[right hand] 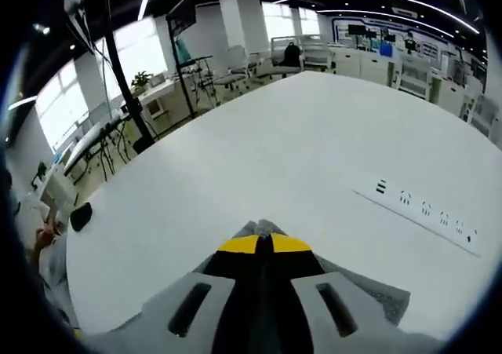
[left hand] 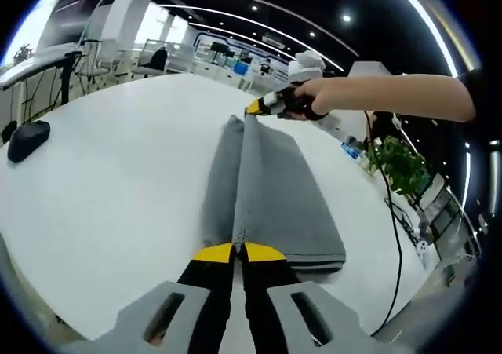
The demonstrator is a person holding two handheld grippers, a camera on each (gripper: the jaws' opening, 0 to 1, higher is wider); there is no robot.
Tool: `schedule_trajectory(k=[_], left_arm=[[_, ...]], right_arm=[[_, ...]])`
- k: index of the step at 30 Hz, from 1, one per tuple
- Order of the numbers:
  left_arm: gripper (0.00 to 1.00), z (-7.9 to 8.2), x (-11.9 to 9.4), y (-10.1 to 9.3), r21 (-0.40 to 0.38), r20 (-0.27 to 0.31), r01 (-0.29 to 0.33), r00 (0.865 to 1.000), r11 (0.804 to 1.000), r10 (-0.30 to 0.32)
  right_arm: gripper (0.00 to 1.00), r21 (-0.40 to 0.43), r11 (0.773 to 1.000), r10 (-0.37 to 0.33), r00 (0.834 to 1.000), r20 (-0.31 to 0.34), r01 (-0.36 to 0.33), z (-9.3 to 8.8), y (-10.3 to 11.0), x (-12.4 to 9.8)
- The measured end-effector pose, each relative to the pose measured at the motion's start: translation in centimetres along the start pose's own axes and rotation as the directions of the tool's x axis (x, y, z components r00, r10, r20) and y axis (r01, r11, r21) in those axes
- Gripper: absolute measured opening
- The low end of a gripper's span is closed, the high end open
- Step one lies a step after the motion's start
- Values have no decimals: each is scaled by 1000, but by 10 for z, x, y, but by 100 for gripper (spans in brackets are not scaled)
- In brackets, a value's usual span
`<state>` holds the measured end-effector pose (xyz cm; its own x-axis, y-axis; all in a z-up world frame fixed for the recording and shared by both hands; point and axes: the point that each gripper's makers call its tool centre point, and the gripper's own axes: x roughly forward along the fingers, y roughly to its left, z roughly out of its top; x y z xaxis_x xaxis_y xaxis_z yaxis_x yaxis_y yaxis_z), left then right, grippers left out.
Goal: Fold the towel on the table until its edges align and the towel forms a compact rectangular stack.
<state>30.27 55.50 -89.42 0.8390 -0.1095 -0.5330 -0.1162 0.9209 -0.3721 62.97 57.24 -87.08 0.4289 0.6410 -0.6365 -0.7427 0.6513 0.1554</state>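
Towel ridge pinched, both grippers closed

Open-plan office/lab. Rows of desks w/ monitors, office chairs, ceiling strip lights. Big white table.

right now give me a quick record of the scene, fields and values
towel: grey towel, folded lengthwise, edge lifted into a ridge
left hand-held gripper: shut on towel's near end
right hand-held gripper: pinching towel's far end
surface: white table
other items: black mouse, power strip, green plant
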Motion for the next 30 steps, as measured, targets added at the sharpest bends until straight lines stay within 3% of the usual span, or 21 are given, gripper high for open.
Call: schedule_trajectory(k=[9, 14, 21, 24, 30], left_arm=[[6, -4, 0, 10, -22, -10, -18, 1000, 1000, 18], [6, 5, -4, 16, -5, -4, -41, 999, 999, 41], [8, 24, -6, 22, 45, 20, -65, 998, 997, 65], [16, 30, -2, 24, 79, 31, -59, 998, 995, 57], [23, 46, 10, 10, 169, 16, 14, 1000, 986, -17]], right_arm=[[5, -22, 1000, 18, 1000, 15, -18, -3, 9, -3], [3, -58, 998, 39, 999, 29, -37, 2, 12, -4], [9, -100, 993, 74, 996, 44, -69, 7, 20, -16], [14, -108, 991, 81, 996, 34, -76, 5, 19, -19], [22, -105, 993, 62, 998, 21, -60, -2, 3, -28]])
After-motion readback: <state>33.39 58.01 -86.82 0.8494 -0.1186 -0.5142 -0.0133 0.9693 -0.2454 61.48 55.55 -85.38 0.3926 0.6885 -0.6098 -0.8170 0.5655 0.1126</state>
